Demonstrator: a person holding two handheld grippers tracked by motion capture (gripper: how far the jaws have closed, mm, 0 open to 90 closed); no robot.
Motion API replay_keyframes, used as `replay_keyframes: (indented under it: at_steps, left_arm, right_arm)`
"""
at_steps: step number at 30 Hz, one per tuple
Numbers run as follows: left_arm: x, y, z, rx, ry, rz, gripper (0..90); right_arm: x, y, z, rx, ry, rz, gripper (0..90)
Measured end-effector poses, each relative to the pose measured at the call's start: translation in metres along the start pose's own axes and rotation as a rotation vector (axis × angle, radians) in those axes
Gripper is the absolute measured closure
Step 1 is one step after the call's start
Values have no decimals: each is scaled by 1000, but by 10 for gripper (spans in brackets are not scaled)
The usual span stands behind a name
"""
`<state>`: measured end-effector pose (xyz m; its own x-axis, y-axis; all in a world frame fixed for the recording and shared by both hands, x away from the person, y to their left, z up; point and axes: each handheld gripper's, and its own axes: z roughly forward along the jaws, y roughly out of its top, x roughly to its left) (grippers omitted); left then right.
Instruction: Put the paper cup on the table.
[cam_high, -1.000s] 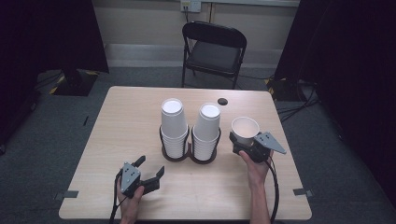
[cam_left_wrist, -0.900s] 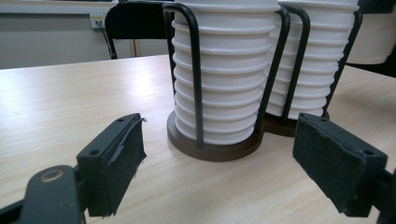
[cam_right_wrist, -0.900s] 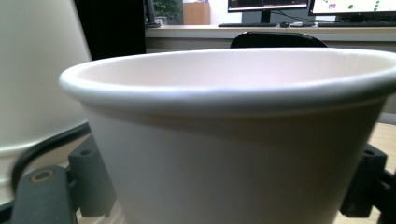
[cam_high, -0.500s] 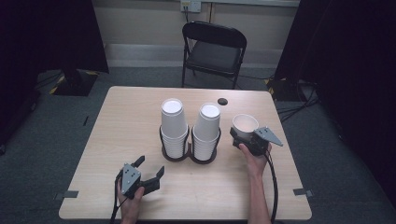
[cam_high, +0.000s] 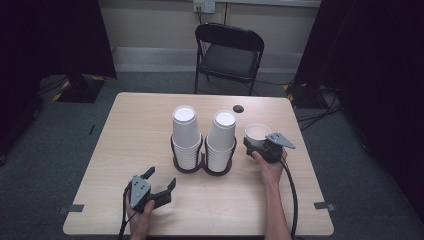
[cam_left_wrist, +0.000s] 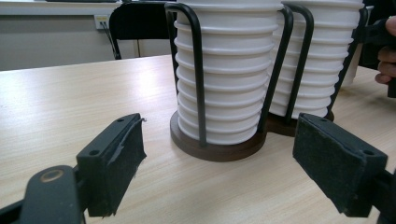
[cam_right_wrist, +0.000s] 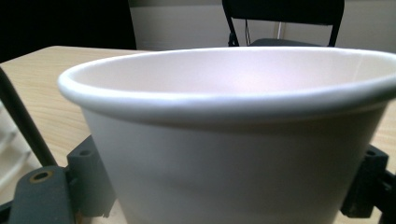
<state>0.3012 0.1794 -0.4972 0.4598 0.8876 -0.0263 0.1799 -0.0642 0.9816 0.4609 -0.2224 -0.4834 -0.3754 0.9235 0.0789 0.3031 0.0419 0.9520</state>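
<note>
A pale wooden table (cam_high: 150, 130) fills the middle of the high view, a black folding chair (cam_high: 228, 55) behind it. At centre a black wire holder (cam_high: 202, 162) carries two stacks of white cups (cam_high: 186, 134). Just right of them, the right gripper (cam_high: 260, 145) pinches a single white cup (cam_high: 257, 133), seemingly already separated; placing it looks still to come. At lower left, the left gripper (cam_high: 159, 186) is spread, idle.

In the left gripper view, the cup stacks' tops are cut off.

In the right gripper view, the cup (cam_right_wrist: 233, 140) hides the pads' contact.
</note>
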Motion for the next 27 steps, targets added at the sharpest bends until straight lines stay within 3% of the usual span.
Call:
replay_keyframes:
  at_steps: [10,13,27]
  left_arm:
    - [0,0,-1,-9,-7,-2,163]
    - [1,0,-1,-8,-9,-3,163]
    - [0,0,-1,-10,-9,4,175]
  right_arm:
    - [-3,-3,-7,52,3,10,133]
    - [-4,-4,-9,92,-16,-19,130]
    - [-7,-10,-15,175,-18,25,149]
